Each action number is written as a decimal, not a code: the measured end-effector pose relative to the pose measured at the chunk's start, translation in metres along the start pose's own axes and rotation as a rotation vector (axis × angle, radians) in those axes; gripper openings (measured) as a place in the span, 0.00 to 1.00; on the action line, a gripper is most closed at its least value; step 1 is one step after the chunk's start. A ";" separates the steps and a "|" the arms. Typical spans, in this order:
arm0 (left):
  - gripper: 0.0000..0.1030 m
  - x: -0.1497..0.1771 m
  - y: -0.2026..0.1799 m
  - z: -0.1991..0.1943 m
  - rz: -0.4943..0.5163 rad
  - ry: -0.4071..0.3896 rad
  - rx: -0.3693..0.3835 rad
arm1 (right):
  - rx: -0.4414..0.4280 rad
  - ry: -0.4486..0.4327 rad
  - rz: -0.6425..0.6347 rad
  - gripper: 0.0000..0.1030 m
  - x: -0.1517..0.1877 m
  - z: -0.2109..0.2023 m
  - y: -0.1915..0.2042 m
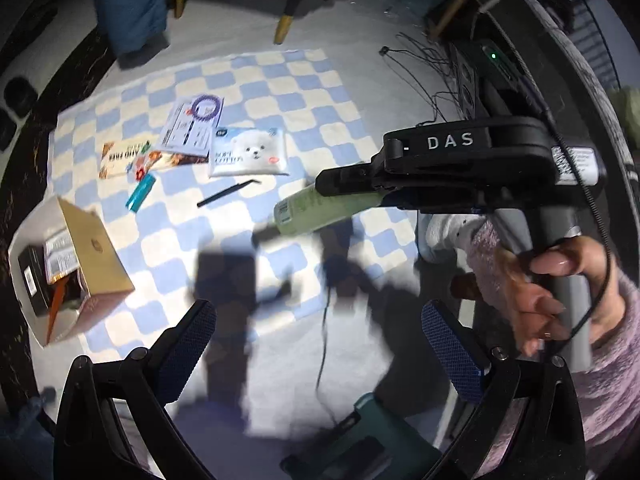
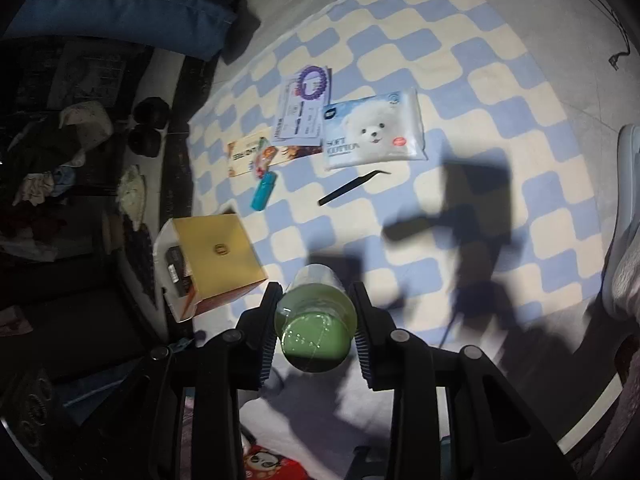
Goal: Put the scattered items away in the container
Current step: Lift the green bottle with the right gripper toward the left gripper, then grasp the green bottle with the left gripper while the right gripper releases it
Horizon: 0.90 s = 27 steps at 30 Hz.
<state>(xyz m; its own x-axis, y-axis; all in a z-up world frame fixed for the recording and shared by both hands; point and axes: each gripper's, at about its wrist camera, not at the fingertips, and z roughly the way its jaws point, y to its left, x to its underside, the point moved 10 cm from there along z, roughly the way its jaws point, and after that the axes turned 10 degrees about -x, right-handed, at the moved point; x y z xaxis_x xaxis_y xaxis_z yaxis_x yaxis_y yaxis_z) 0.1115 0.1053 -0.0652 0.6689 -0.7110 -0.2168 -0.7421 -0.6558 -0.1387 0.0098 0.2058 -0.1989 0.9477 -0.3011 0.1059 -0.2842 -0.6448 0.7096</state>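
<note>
My right gripper (image 2: 315,316) is shut on a green bottle (image 2: 314,320), held up above the checkered mat (image 2: 460,52); in the left wrist view the same green bottle (image 1: 320,210) sticks out of the right gripper (image 1: 332,184). My left gripper (image 1: 316,344) hangs open over the mat's near edge with nothing between its fingers. The open cardboard box (image 2: 216,264) lies on its side at the mat's left edge with items inside. Scattered on the mat are a bear tissue pack (image 2: 374,132), black tweezers (image 2: 354,188), a teal lighter (image 2: 262,192), a card with a purple ring (image 2: 304,104) and a snack packet (image 2: 248,156).
A hand in a pink sleeve (image 1: 560,292) holds the right gripper's handle. Chair legs (image 1: 286,20) and blue fabric (image 1: 132,4) stand beyond the mat. Cables (image 1: 432,68) trail at the far right. Clothes are piled at the left (image 2: 48,152).
</note>
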 end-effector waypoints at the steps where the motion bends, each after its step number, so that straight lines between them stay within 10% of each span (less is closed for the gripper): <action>1: 1.00 -0.002 -0.004 -0.003 0.036 -0.028 -0.022 | -0.035 0.012 0.006 0.34 0.009 -0.006 0.006; 10: 1.00 0.005 0.009 -0.005 0.004 -0.104 -0.060 | -0.302 0.089 0.054 0.34 0.061 -0.034 0.062; 15: 0.45 0.014 0.003 0.002 0.051 -0.103 -0.129 | -0.324 0.090 0.036 0.34 0.064 -0.035 0.073; 27: 0.43 0.012 -0.011 0.001 0.046 -0.129 -0.067 | -0.346 0.106 0.055 0.34 0.062 -0.027 0.074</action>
<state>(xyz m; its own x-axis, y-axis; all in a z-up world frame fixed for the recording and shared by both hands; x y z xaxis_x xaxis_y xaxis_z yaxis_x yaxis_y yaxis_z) 0.1279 0.1044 -0.0671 0.6203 -0.7049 -0.3440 -0.7641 -0.6421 -0.0621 0.0515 0.1579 -0.1209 0.9472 -0.2424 0.2097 -0.2866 -0.3479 0.8926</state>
